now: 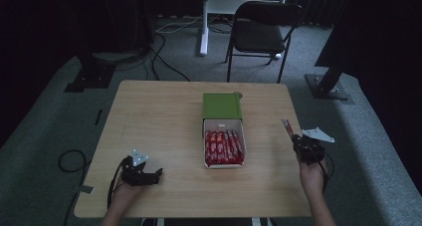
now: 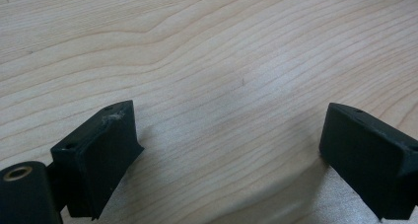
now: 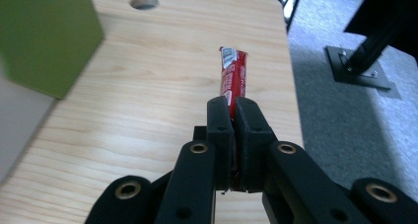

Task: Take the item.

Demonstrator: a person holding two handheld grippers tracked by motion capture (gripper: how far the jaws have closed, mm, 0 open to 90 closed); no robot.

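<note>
The right hand-held gripper (image 3: 232,116) was clamped on the lower end of a red snack stick (image 3: 233,76), whose free length jutted straight out beyond the fingertips above the bench (image 3: 148,86), near its right edge. The stick looked light and thin, in a slick foil wrapper: likely soft enough to bend or crush, so a grip low on its body, across the flat faces, seemed safest. To this gripper's left sat the white tray (image 1: 240,129) of matching red sticks (image 1: 224,147), sliding out of a green sleeve (image 1: 222,106). The left hand-held gripper (image 1: 158,174) rested low over bare wood, well apart from the box, jaws wide and holding nothing.
</note>
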